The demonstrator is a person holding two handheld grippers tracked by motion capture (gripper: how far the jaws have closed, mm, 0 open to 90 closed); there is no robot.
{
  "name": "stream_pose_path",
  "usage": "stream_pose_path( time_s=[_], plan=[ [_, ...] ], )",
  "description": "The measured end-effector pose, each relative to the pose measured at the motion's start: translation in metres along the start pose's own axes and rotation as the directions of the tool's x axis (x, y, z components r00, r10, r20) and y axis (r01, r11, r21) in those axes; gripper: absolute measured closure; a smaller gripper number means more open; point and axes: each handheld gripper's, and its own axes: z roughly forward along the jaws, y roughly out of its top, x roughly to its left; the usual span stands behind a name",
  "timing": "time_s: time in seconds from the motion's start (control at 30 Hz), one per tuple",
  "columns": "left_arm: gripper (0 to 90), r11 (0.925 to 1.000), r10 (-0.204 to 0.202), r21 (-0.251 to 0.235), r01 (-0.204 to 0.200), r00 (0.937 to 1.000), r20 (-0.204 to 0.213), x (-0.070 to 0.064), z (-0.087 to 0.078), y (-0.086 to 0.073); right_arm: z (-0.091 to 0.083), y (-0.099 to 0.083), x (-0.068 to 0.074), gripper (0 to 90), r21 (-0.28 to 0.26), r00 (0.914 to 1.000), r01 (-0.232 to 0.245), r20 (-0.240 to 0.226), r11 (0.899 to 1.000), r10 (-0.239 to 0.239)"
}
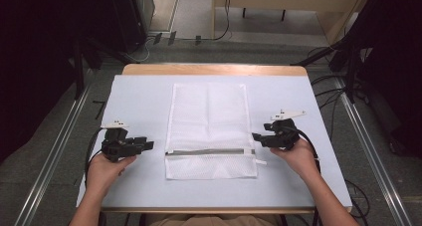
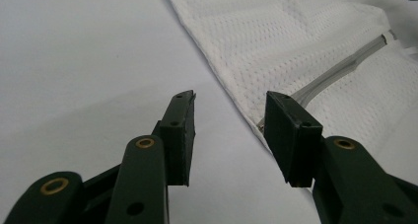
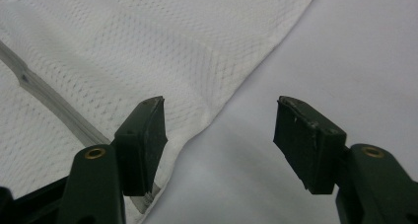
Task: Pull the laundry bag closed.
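A white mesh bag [image 1: 209, 121] lies flat in the middle of the table, with a grey zipper [image 1: 209, 152] running across it near its front end. My left gripper [image 1: 148, 145] hovers open just left of the bag, level with the zipper; in the left gripper view its jaws [image 2: 230, 130] stand apart in front of the bag's edge [image 2: 276, 46] and the zipper [image 2: 340, 71]. My right gripper [image 1: 256, 136] is open at the bag's right edge by the zipper's end. In the right gripper view the jaws [image 3: 219, 135] straddle the bag's edge [image 3: 148, 46], holding nothing.
The table carries a pale sheet [image 1: 139, 101] with a wooden edge [image 1: 214, 69] at the back. Dark stands and cables [image 1: 348, 76] flank the table on the floor. Bare sheet lies on both sides of the bag.
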Motion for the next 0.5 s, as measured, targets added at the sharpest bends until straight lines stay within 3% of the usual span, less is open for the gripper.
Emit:
stream_pose_path(
  time_s=[0.1,0.3,0.4,0.5],
  plan=[
    [53.3,0.9997,0.021,0.008,-0.021,0.9998,0.006,-0.001,0.001,0.000,0.000,0.001,0.003,40.5,0.003,0.9996,0.027,0.006,1.000,-0.027],
    [50.2,0.9998,0.018,0.011,-0.019,0.9998,0.008,-0.001,0.002,0.000,0.000,0.002,0.006,40.4,-0.012,0.9996,0.029,-0.004,0.999,-0.029],
    [49.8,0.9996,0.025,0.011,-0.025,0.9997,0.005,-0.001,0.001,0.000,-0.001,0.004,0.008,40.6,-0.005,0.9996,0.027,0.008,1.000,-0.027],
    [48.3,0.9998,0.020,0.010,-0.020,0.9998,0.009,-0.001,0.001,0.000,0.000,0.006,0.014,42.8,0.008,0.9994,0.034,-0.009,0.999,-0.034]
  ],
)
